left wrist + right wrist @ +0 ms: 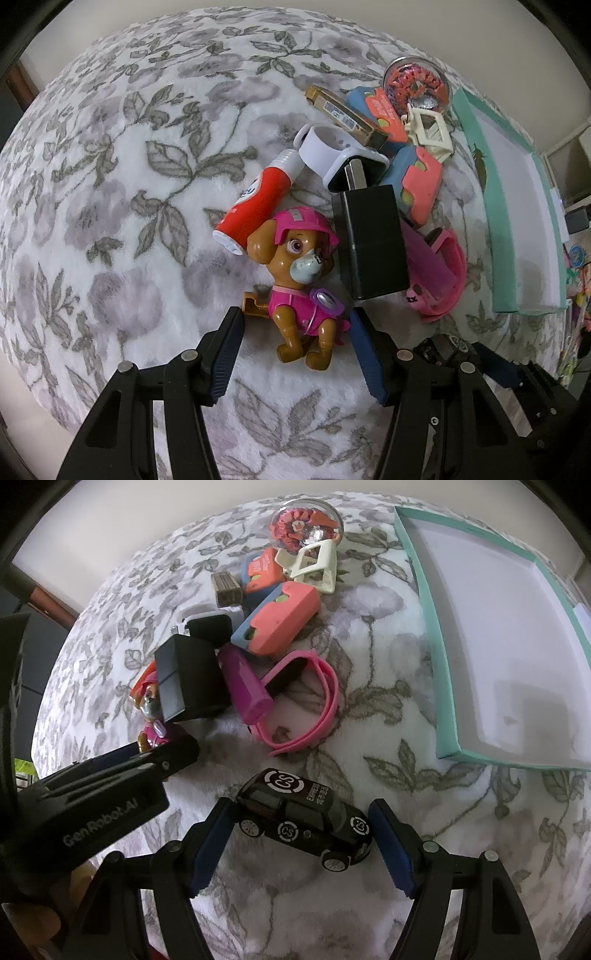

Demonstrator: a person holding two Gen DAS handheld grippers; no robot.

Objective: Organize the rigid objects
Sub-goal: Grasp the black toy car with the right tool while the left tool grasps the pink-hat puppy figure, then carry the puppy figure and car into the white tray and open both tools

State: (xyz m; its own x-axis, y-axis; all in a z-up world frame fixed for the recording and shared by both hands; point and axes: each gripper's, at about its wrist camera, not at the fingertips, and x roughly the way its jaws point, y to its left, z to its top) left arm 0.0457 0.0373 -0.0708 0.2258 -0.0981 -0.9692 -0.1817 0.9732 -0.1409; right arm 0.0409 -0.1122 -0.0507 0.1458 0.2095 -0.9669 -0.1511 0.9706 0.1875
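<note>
A toy puppy in pink point(303, 284) lies on the floral blanket point(110, 206), between the open fingers of my left gripper point(297, 325), not gripped. A black toy car point(306, 821) lies between the open fingers of my right gripper point(301, 816), not gripped. The left gripper's body point(96, 794) shows at the left of the right wrist view, by the puppy point(153, 716). An empty teal box point(498, 635) with a white inside stands at the right; it also shows in the left wrist view point(517, 206).
A pile lies beyond the grippers: black charger block point(369, 240), red tube point(258, 199), white watch point(332, 151), pink band point(306, 698), purple piece point(245, 683), coral-and-blue cases point(280, 620), gold bar point(343, 114), cream clip point(314, 565), clear dish of beads point(306, 520).
</note>
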